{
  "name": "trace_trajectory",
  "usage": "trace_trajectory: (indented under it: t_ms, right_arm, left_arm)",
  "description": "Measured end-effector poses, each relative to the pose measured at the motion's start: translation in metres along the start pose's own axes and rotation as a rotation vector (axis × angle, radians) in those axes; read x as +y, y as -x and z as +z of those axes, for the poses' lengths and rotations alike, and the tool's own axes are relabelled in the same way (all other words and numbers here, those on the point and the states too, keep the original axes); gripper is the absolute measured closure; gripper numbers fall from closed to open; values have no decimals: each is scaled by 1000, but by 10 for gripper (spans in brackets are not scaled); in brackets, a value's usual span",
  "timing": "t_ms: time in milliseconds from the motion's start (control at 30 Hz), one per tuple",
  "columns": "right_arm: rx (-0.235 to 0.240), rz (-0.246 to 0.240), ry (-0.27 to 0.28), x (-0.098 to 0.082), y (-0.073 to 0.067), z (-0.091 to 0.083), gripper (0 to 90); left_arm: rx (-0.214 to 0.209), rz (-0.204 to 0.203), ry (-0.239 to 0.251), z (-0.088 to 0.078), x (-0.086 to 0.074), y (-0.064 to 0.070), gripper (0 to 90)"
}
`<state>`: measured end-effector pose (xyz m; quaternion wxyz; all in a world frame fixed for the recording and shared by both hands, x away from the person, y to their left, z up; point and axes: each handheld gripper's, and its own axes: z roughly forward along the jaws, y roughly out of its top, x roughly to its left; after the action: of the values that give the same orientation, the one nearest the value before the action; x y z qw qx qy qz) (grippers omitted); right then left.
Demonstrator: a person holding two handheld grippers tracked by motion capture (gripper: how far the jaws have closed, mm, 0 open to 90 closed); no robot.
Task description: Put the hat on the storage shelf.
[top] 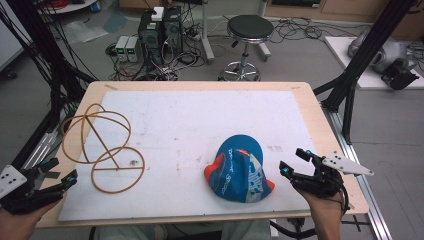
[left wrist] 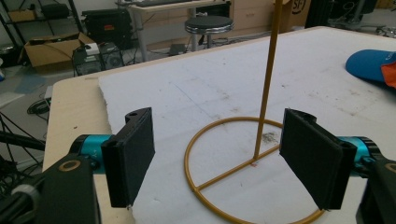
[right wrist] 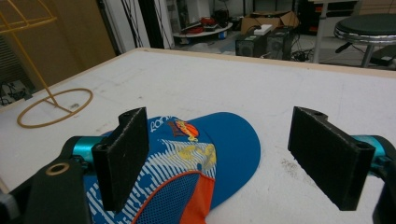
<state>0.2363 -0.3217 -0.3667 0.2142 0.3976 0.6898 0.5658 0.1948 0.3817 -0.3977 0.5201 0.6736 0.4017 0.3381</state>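
The cap (top: pixel 239 169) lies on the surface (top: pixel 200 125), right of the wire stand (top: pixel 102 147). Right tongs (top: pixel 292 161) gape empty beside the cap; left tongs (top: pixel 60 171) gape empty beside the stand.

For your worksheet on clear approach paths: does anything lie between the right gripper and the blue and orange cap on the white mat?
Nothing visible does. The right gripper stands open just right of the blue and orange fabric cap, bare white mat between them.

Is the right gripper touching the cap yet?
Apart. In the high view the right gripper sits right of the cap with bare white mat between them; the right gripper view shows its fingers open, clamping nothing.
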Motion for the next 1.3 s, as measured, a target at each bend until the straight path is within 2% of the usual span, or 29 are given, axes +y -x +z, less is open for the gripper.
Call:
trace_trajectory:
  t_ms: [167, 467, 600, 667, 800, 967, 1100, 1300]
  right_arm:
    - [12, -7, -2, -1, -5, 3, 199]
    - [53, -32, -16, -4, -23, 15, 203]
    - [85, -75, -62, -12, -36, 28, 231]
    - [87, -82, -73, -14, -38, 30, 231]
    - [127, -81, -102, -21, -46, 43, 237]
    - [153, -90, -140, -29, -53, 55, 242]
    - [160, -93, -152, -32, -55, 59, 264]
    - [138, -112, -176, -32, -56, 66, 321]
  left_arm:
    - [4, 0, 5, -2, 1, -1, 266]
    - [17, -6, 10, -7, 1, -4, 266]
    - [15, 0, 12, -8, 1, -5, 266]
    - [16, -2, 13, -8, 1, -4, 266]
    - [15, -4, 12, -7, 1, -4, 266]
    - [9, -1, 8, -6, 1, -4, 266]
    - [8, 0, 8, -6, 1, -4, 266]
    - [14, 0, 11, -7, 1, -4, 266]
